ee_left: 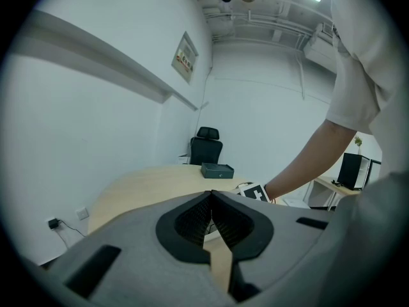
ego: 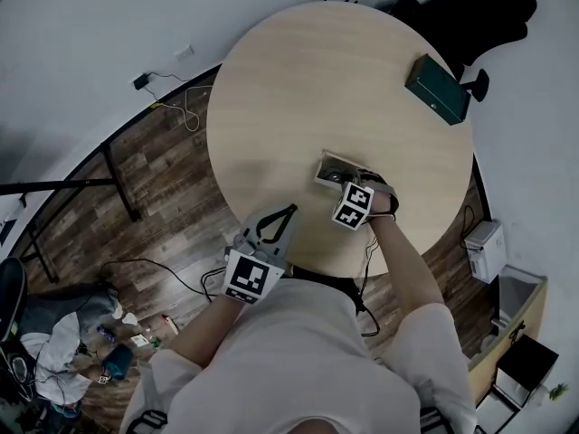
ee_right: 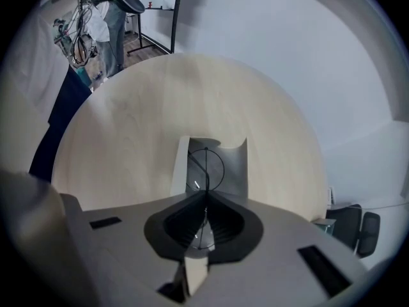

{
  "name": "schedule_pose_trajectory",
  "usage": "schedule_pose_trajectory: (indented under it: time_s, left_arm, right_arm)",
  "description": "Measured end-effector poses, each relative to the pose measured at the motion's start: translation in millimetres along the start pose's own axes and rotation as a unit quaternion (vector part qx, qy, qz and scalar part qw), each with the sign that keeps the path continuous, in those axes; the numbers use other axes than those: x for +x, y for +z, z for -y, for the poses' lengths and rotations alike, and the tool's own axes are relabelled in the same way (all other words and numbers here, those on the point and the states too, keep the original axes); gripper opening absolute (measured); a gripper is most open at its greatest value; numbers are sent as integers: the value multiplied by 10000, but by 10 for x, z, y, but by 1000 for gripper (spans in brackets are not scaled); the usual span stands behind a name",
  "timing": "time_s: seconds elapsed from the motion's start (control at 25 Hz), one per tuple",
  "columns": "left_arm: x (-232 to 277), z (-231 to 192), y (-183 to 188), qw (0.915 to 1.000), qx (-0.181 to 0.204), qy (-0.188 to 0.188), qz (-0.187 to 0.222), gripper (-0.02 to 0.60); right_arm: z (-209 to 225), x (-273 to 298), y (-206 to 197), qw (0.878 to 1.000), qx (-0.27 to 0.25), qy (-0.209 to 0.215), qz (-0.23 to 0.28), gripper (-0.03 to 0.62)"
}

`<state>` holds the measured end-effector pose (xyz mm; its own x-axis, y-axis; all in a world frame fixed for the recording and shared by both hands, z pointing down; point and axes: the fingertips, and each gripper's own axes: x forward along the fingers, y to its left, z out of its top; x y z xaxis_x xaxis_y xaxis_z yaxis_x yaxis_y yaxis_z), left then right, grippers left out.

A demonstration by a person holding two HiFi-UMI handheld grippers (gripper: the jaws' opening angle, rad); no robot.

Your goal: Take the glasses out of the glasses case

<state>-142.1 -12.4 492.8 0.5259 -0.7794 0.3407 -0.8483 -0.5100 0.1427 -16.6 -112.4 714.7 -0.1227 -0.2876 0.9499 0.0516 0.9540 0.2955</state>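
Head view steeply down on the table [ego: 289, 89] — left gripper view across it, right close above

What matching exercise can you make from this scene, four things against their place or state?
Things:
1. dark green rectangular box
2. thin black wire-framed glasses
3. left gripper
4. open grey glasses case

Places or states:
A. shut, empty, by the near edge of the round pale wooden table
B. pinched in the right gripper
C. at the table's far edge
D. on the table under the right gripper

Pairs: 1-C, 2-B, 3-A, 4-D.
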Motion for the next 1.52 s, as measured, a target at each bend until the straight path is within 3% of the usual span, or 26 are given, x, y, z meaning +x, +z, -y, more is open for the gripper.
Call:
schedule_pose_trajectory:
  time_s: [1.08,1.52]
  left_arm:
    - [-13,235,87,9992,171,-336,120,8]
    - [77,451,125,9976,320,-598,116,8]
  right_arm:
    - [74,-613,-49,9916,265,-1259,116,17]
    - [-100,-938,-507,9854,764,-1523,4,17]
